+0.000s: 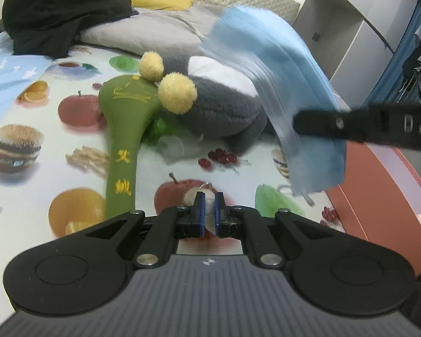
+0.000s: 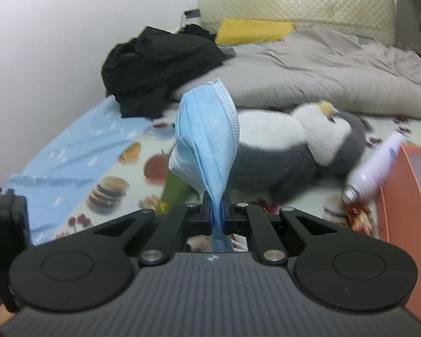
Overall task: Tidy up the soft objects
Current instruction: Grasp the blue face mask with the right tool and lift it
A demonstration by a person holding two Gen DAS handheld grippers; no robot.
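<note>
**Face mask lifted above the penguin**

One blue face mask hung clamped in the right gripper, angled downward in front of the one plush penguin. The left gripper was closed, empty. Only the left view showed the green plush mallet beside the penguin; only the right showed one white bottle.

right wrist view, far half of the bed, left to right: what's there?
Black clothing pile → blue face mask, held up by the right gripper → penguin plush → white spray bottle → orange box.
</note>
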